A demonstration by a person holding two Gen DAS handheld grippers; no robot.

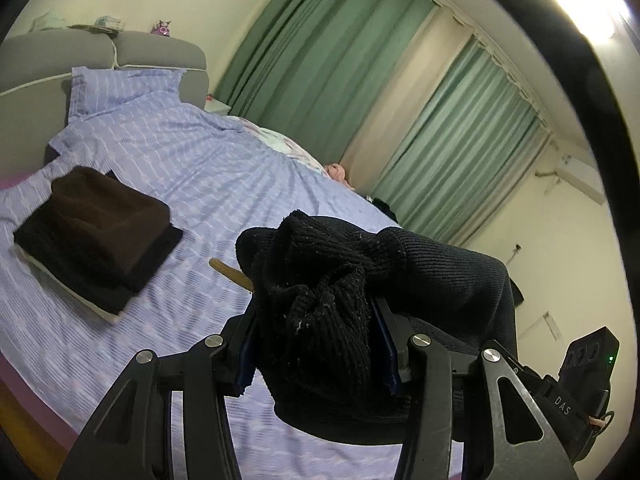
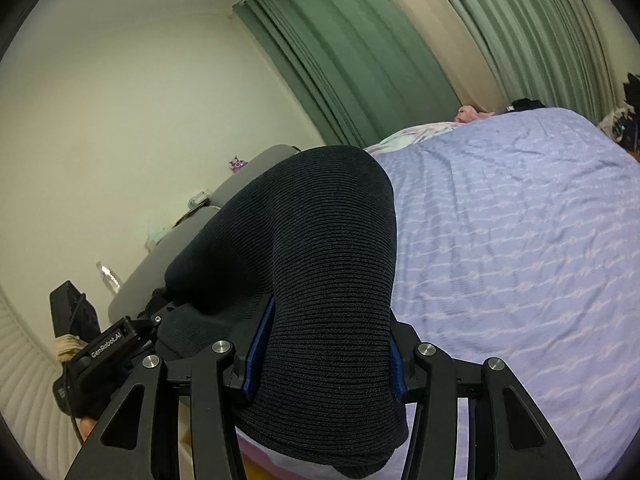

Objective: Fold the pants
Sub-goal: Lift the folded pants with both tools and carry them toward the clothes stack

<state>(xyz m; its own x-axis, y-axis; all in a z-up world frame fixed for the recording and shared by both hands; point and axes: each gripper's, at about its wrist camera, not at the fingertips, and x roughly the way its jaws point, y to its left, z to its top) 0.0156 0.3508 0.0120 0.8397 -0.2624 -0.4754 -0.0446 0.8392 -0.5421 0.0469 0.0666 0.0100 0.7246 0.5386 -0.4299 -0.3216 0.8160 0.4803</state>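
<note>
Left wrist view: the left gripper (image 1: 316, 344) is clamped on a bunched wad of the black knit pants (image 1: 320, 292), lifted above the bed (image 1: 200, 168). A folded stack (image 1: 96, 236) of dark clothes sits off to its left on the sheet. Over on the right wrist view, the right gripper (image 2: 324, 364) is pinched on a smoother span of the same pants (image 2: 312, 240), also off the bed. So both tongs are holding cloth, the garment slung between them. The risk looks like this: the left grip is on a crumpled knot, so the fabric may land twisted, or slide free if the two pull apart hard.
</note>
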